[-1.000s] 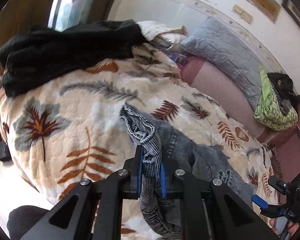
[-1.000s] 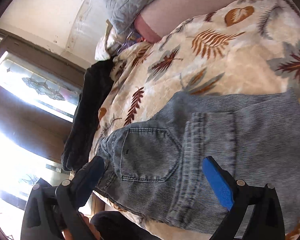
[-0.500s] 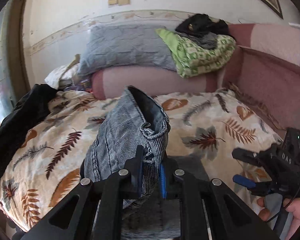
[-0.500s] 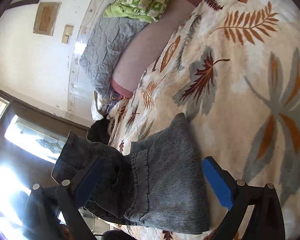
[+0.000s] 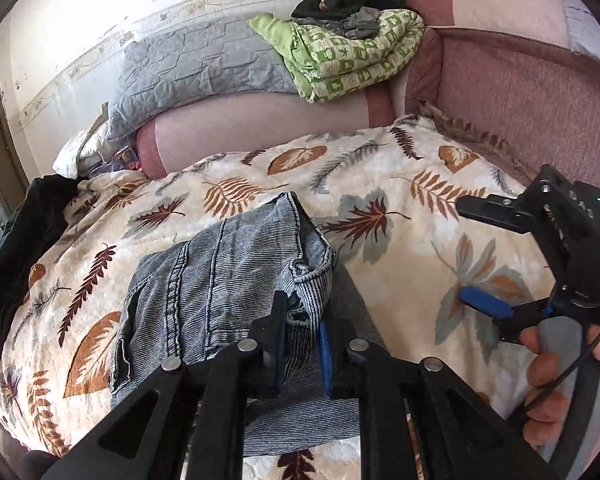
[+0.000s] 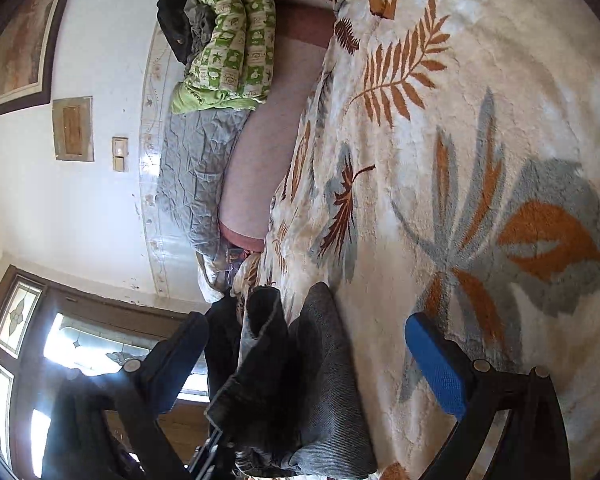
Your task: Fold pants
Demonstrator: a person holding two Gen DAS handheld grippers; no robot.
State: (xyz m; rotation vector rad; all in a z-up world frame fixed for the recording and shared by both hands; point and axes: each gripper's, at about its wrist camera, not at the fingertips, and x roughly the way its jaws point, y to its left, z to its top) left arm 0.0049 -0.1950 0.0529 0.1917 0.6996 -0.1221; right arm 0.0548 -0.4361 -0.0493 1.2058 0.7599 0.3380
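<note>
Currently catalogued, one pair of pants (image 5: 220, 280), grey-blue striped denim, lying part-folded on the leaf-print blanket (image 5: 400, 248) of a bed, toward its near edge and left of the middle as the left wrist view shows it.

Item: left gripper (image 5: 302, 344). Jaws clenched on a bunched fold of the denim, a hem or waistband edge by the look of it; the cloth rises in a hump beyond the pads and drapes back over a flat lower layer.

Item: right gripper (image 5: 482, 256). Jaws released, spread wide, nothing between the pads; held by a hand (image 5: 556, 364) over bare blanket to the right of the garment. Its own view shows the pants (image 6: 296, 392) between its fingers but untouched.

Item: surroundings. Green patterned quilt (image 5: 352, 56) and grey quilted cover (image 5: 204, 68) against the far wall; dark garment (image 5: 16, 256) at the bed's left edge. All well apart from the work.

Step in hand, judged: carrying the gripped end across to lay it on the lower layer.

Handling notes, judged:
- Keep the pinch firm until the edge lies flat; denim is heavy and will slump if let go high.
- Bring the upper edge down square to the layer beneath, seams in line.
- Use the free right gripper to press or smooth the hump before release.
- Risk: dragging the bottom layer askew on the plush blanket.
</note>
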